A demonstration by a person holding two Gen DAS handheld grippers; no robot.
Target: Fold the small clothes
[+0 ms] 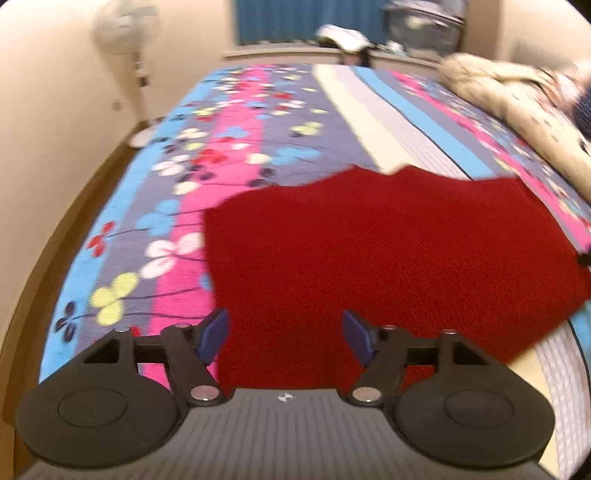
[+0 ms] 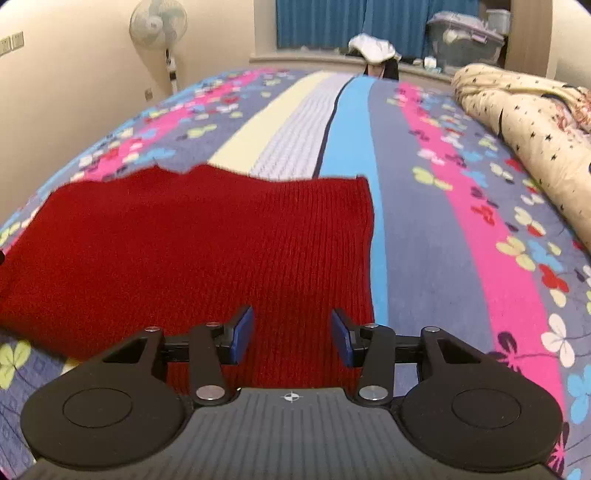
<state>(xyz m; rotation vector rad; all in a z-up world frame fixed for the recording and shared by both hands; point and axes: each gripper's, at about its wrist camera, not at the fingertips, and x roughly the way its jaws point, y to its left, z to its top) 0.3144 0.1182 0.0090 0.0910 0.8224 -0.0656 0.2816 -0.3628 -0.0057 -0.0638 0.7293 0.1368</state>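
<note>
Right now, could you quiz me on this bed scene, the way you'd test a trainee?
1. True or false: the left gripper is clamped on the red knit garment.
2. In the right wrist view, which lies further right on the bedspread: the garment or the beige quilt?
3. Multiple choice: the right gripper is A) shut on the garment, B) open above the garment, C) holding the fan.

Key
1. False: its jaws stand apart, nothing pinched.
2. The quilt.
3. B.
</note>
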